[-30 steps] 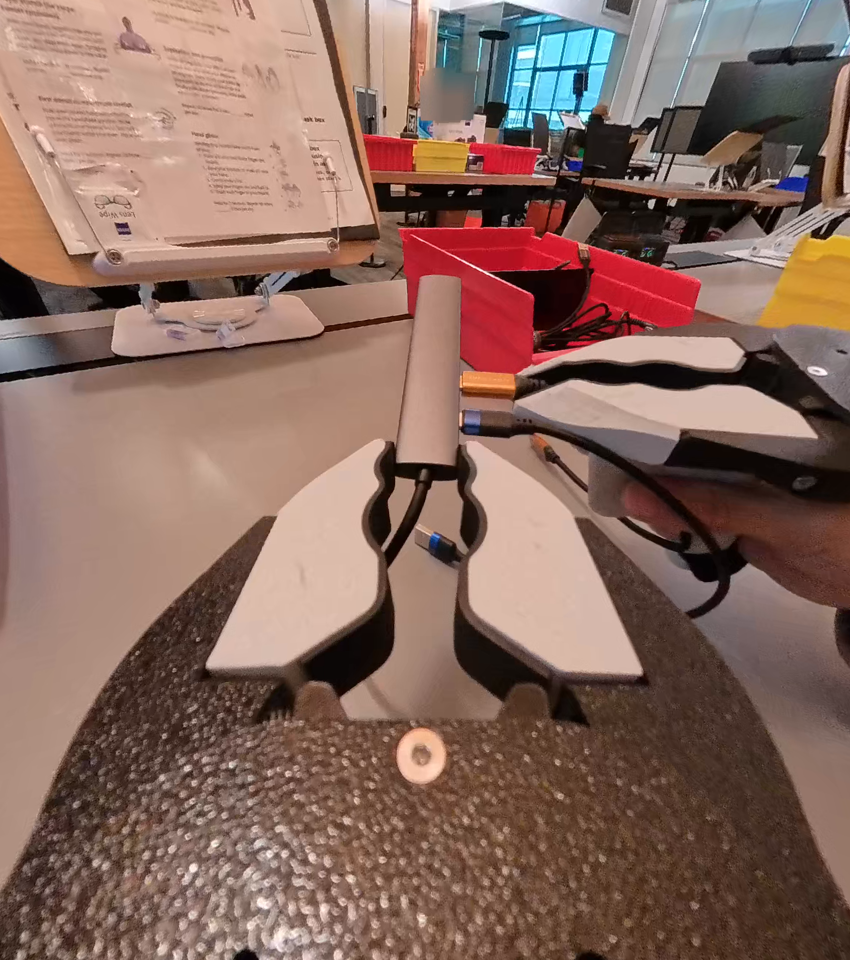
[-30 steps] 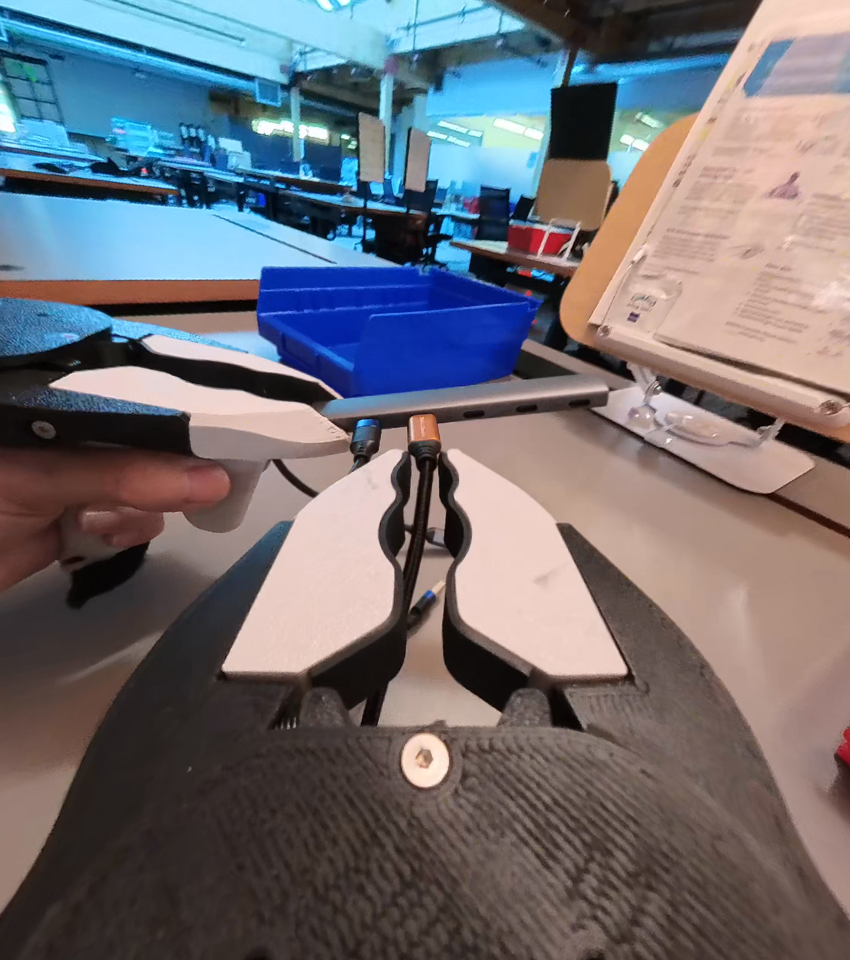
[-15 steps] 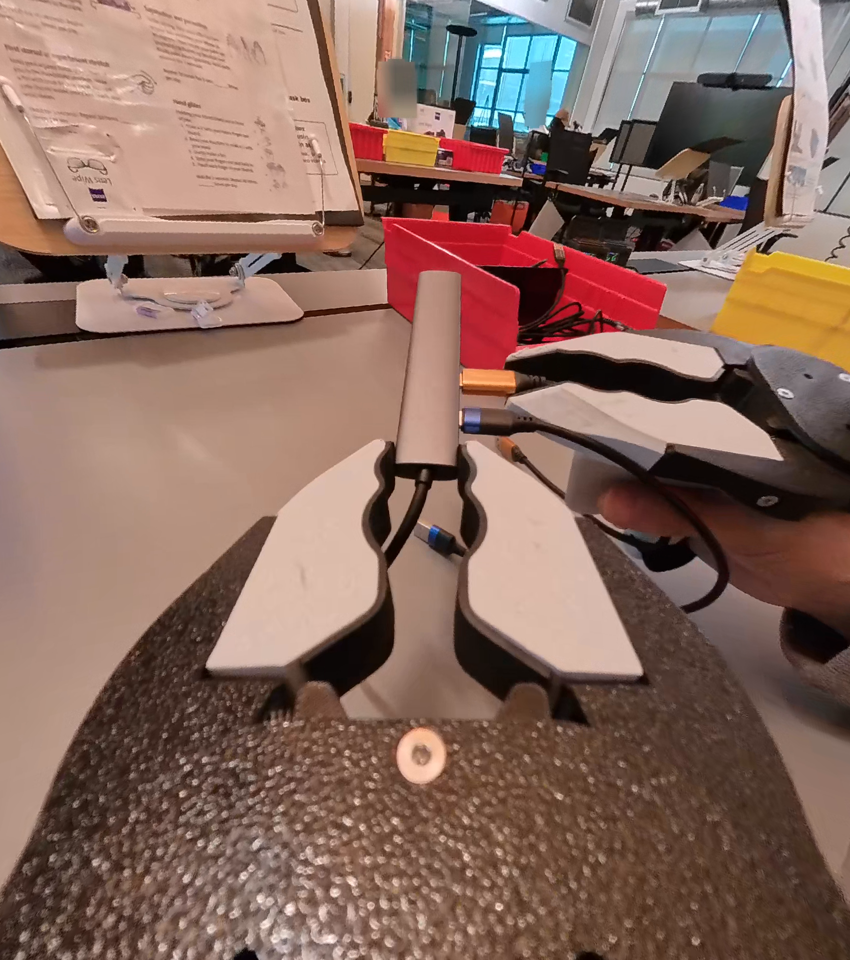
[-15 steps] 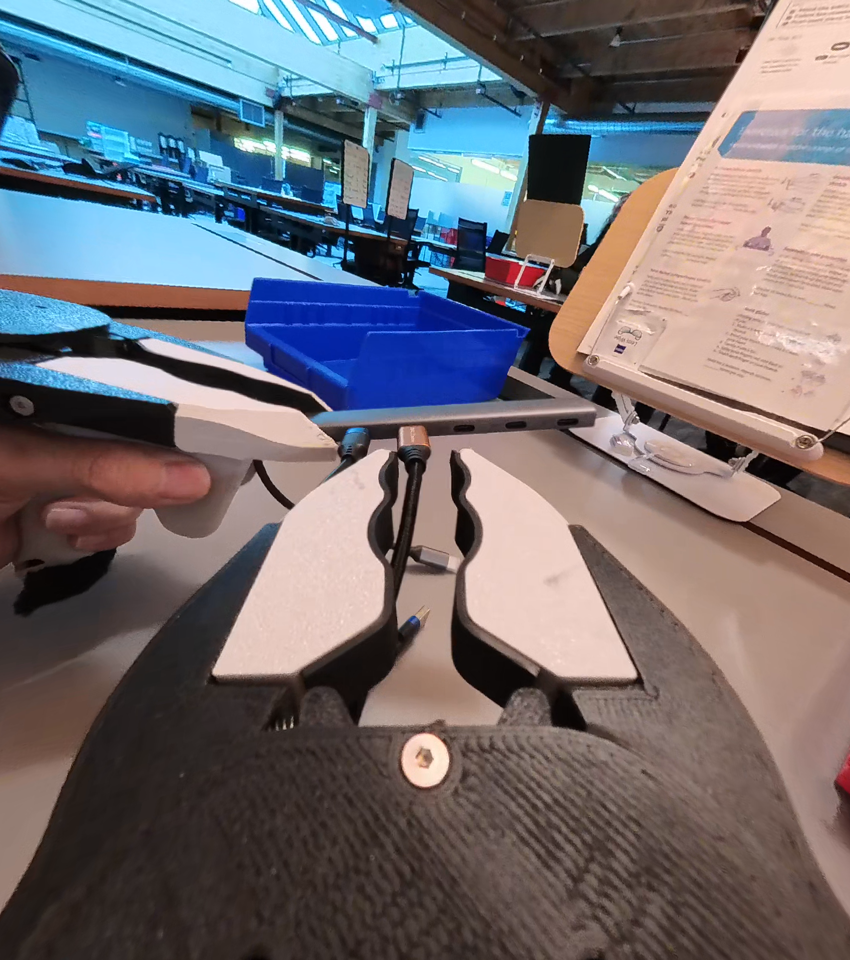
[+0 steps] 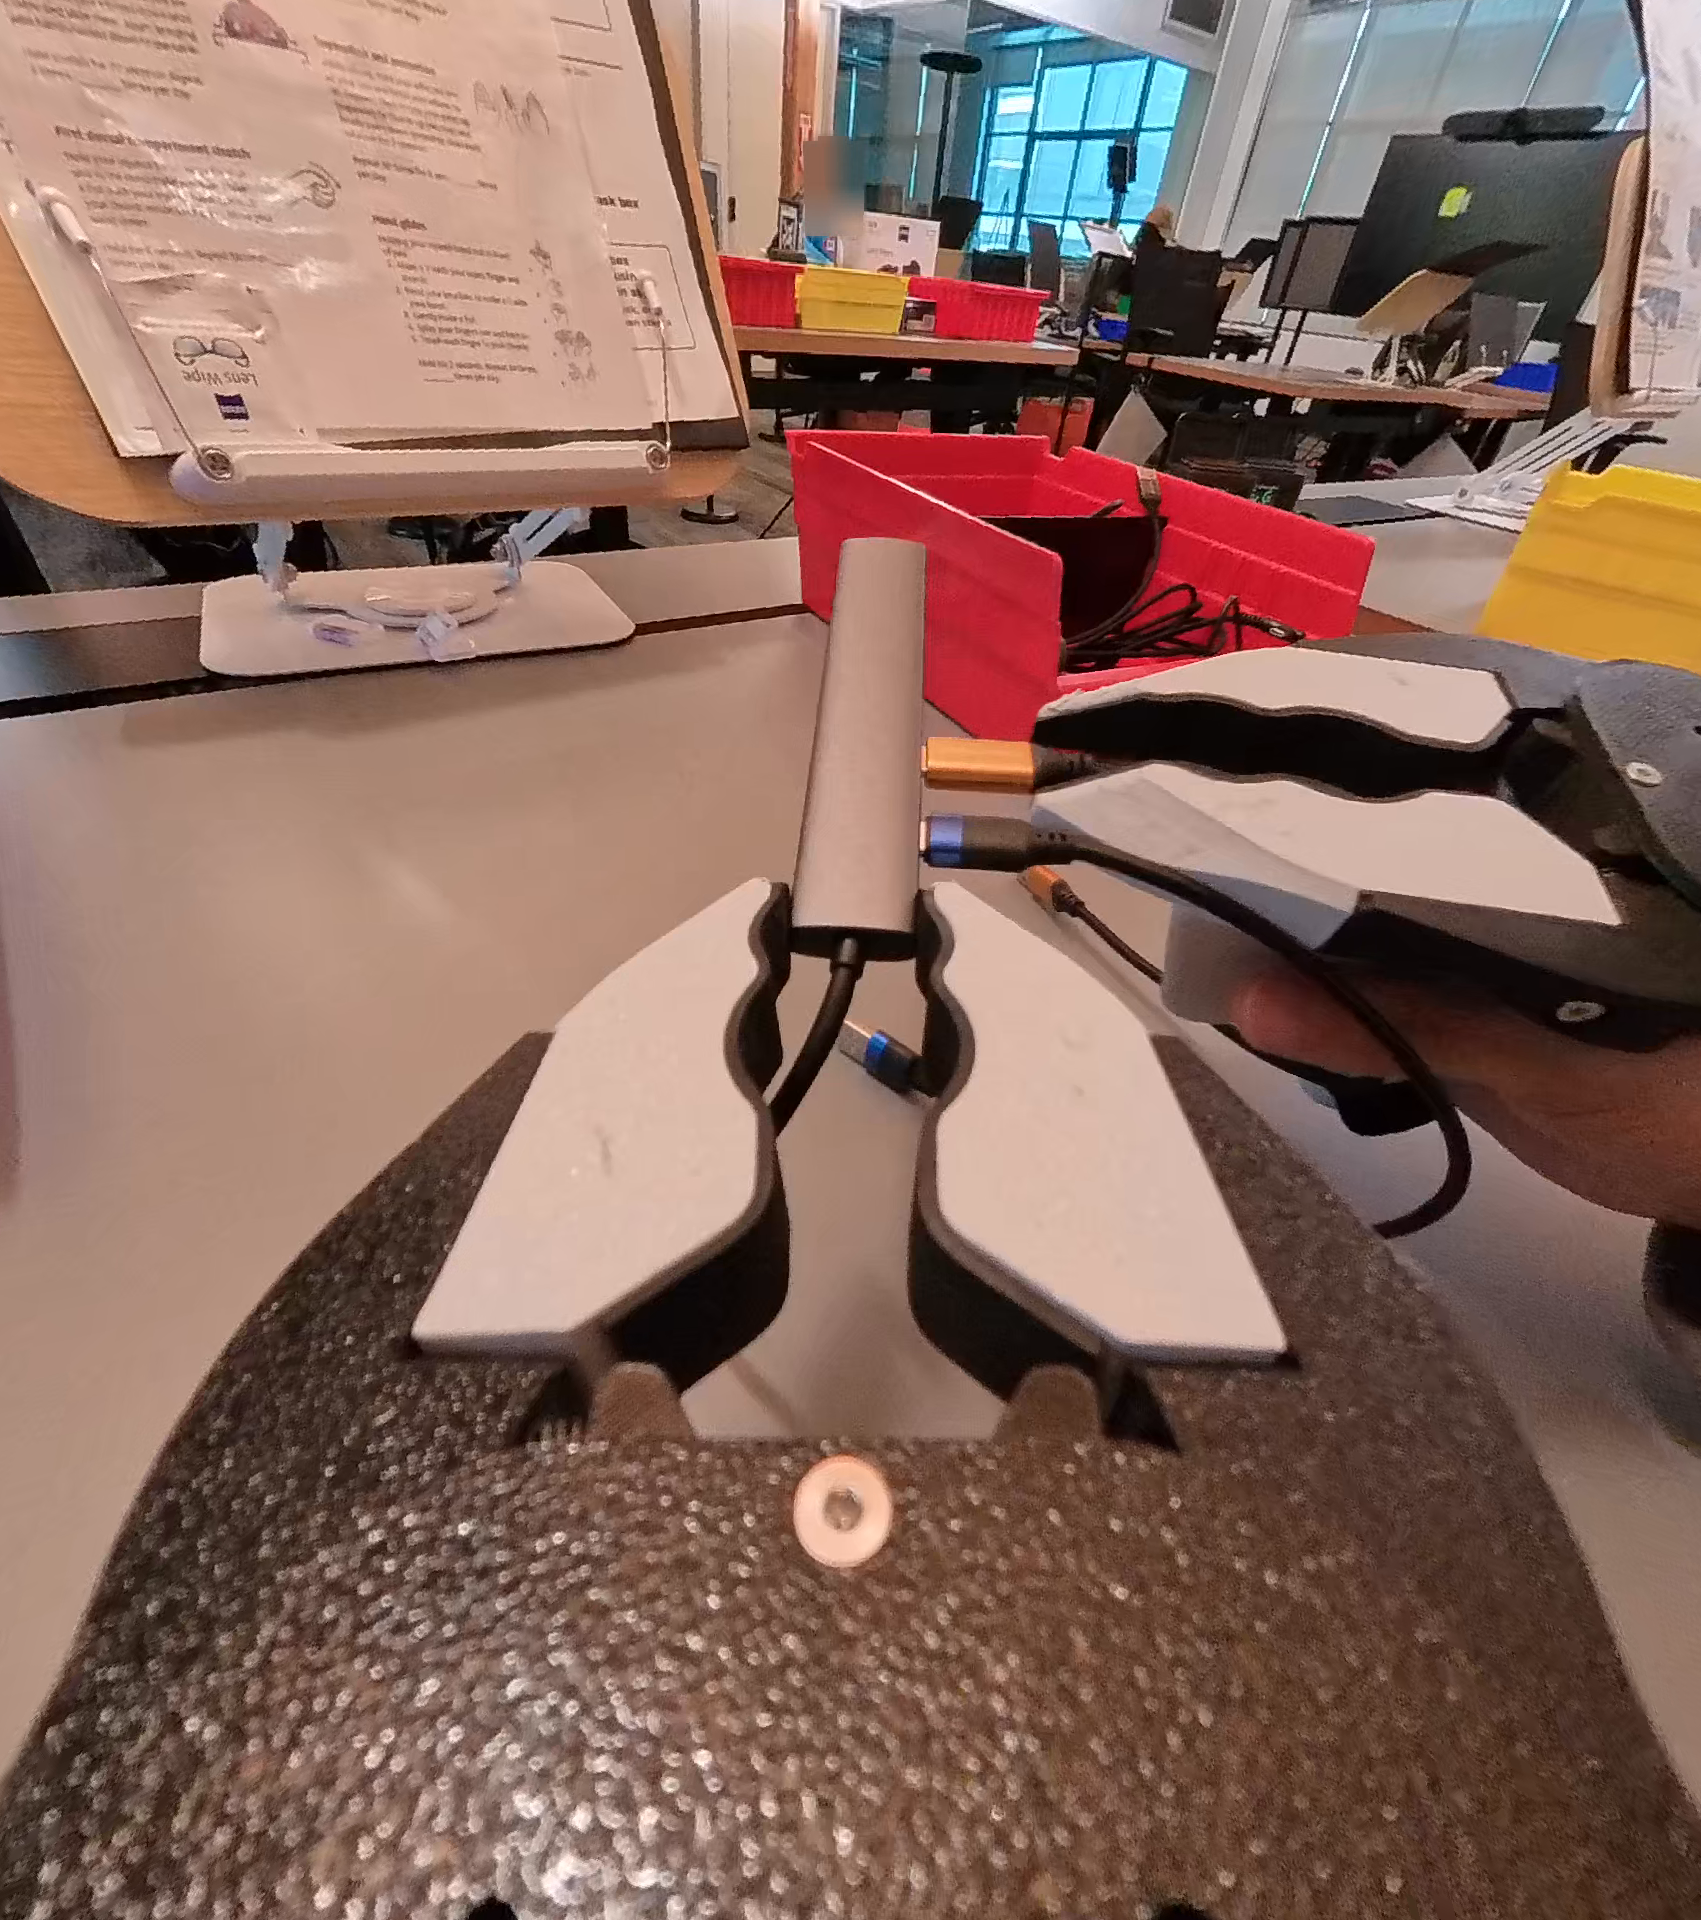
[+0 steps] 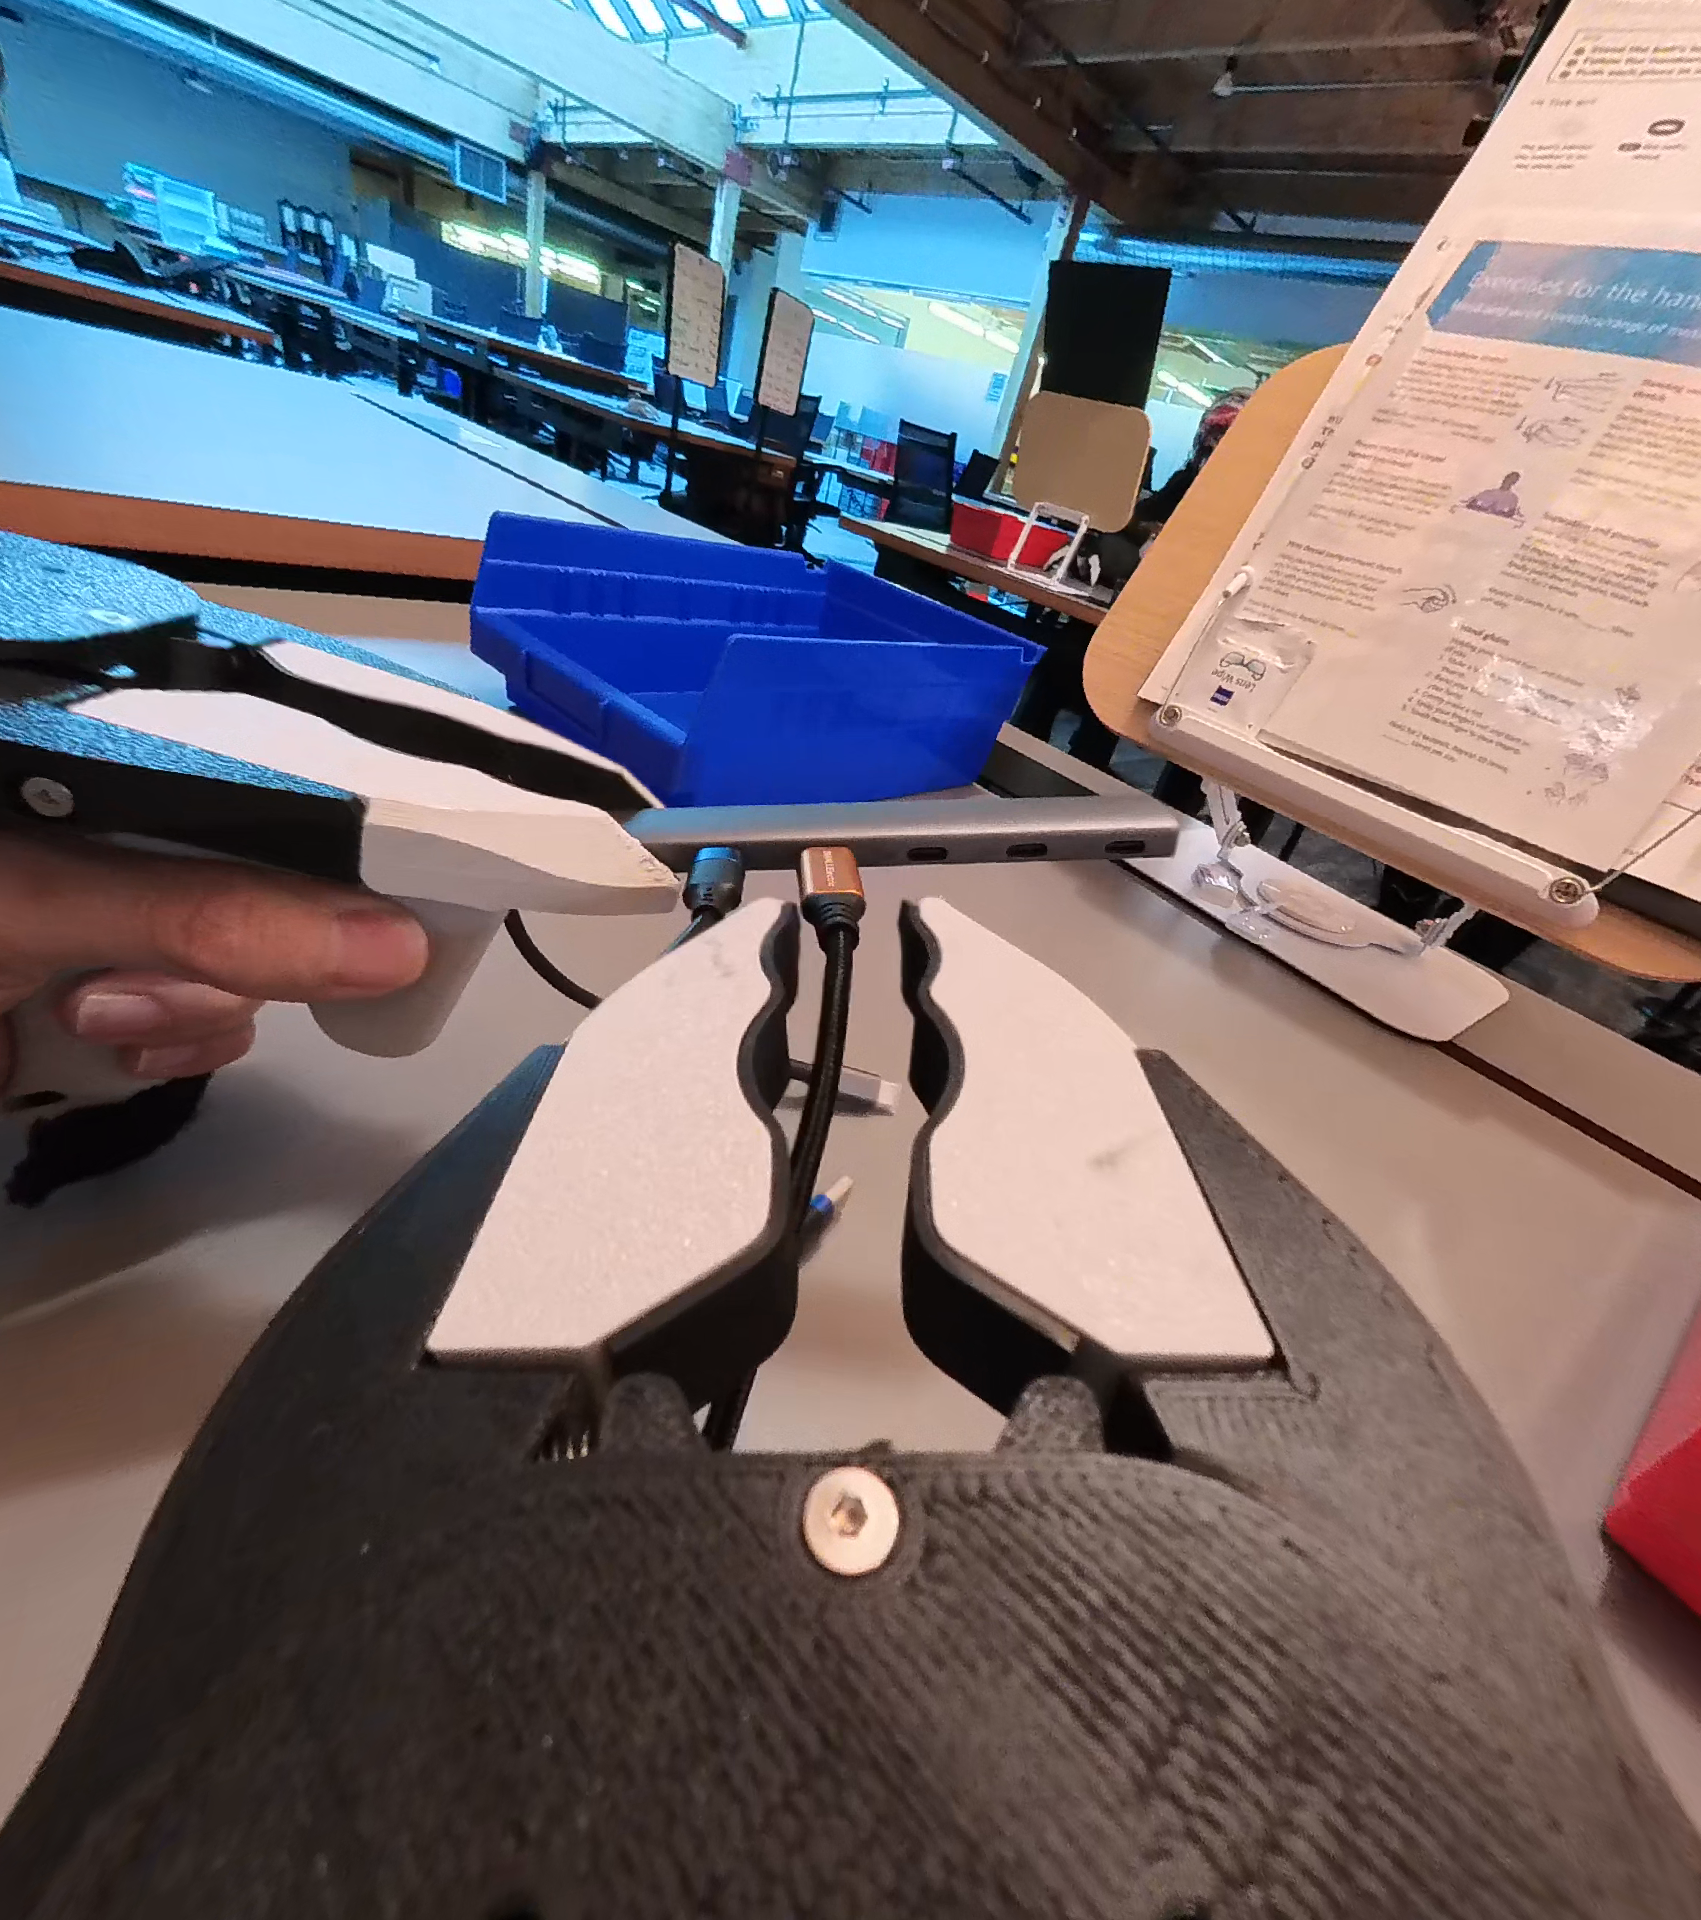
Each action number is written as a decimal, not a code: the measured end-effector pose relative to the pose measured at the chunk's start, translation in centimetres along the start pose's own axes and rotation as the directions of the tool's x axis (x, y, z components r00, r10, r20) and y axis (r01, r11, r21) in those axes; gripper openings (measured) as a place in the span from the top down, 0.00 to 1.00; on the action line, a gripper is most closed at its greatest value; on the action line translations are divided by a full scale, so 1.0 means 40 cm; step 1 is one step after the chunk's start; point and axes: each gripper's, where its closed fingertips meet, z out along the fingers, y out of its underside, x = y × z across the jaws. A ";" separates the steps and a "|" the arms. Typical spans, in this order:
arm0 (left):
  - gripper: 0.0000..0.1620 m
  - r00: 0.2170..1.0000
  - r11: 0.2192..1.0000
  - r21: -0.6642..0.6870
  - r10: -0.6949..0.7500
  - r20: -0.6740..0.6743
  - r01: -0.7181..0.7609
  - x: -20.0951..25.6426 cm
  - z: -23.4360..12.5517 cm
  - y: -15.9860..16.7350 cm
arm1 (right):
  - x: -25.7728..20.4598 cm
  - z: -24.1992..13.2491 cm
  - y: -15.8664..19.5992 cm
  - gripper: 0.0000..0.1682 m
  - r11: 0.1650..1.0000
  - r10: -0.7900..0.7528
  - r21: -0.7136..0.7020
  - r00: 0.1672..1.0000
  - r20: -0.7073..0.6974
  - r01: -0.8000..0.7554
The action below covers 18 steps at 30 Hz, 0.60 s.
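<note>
My left gripper (image 5: 851, 904) is shut on the near end of a slim grey USB hub (image 5: 861, 727) and holds it above the grey table. Two cables are plugged into the hub's side: one with an orange plug (image 5: 976, 766) and one with a blue-ringed plug (image 5: 971, 840). My right gripper (image 6: 846, 914) is open, with the braided cable of the orange plug (image 6: 830, 873) running loose between its fingers. The hub (image 6: 929, 826) lies just beyond its fingertips, with the left gripper (image 6: 648, 842) at the hub's left end. A loose blue-tipped connector (image 5: 877, 1049) lies on the table below.
A red bin (image 5: 1085, 561) holding black cables and a yellow bin (image 5: 1656, 561) stand on the right side. A blue bin (image 6: 752, 665) stands on the left side. A wooden document stand (image 5: 358, 260) with papers stands at the table's far edge. My right fingertips sit around 5 cm from my left ones.
My right gripper was shut on the orange-plug cable and has opened; the cable now hangs free between its fingers. The left gripper still holds the hub.
</note>
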 end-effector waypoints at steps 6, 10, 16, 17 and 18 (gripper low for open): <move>0.86 1.000 1.000 -0.007 -0.014 -0.013 0.014 -0.003 0.006 0.010 | -0.001 0.005 0.006 0.90 1.000 0.031 0.004 0.999 0.006 -0.031; 0.86 0.999 1.000 -0.016 -0.021 -0.025 0.021 -0.004 0.010 0.017 | -0.001 0.009 0.015 0.90 0.999 0.051 0.004 0.999 0.013 -0.051; 0.86 0.998 0.999 -0.032 -0.018 -0.056 0.016 -0.002 0.013 0.027 | -0.009 0.012 0.027 0.93 0.999 0.053 0.002 0.997 0.049 -0.053; 0.86 0.998 0.999 -0.035 -0.010 -0.067 0.007 0.000 0.013 0.028 | -0.010 0.012 0.028 0.93 0.998 0.056 -0.001 0.997 0.054 -0.056; 0.86 0.997 0.999 -0.036 -0.007 -0.079 0.004 0.001 0.013 0.028 | -0.011 0.011 0.028 0.93 0.998 0.057 -0.002 0.997 0.060 -0.057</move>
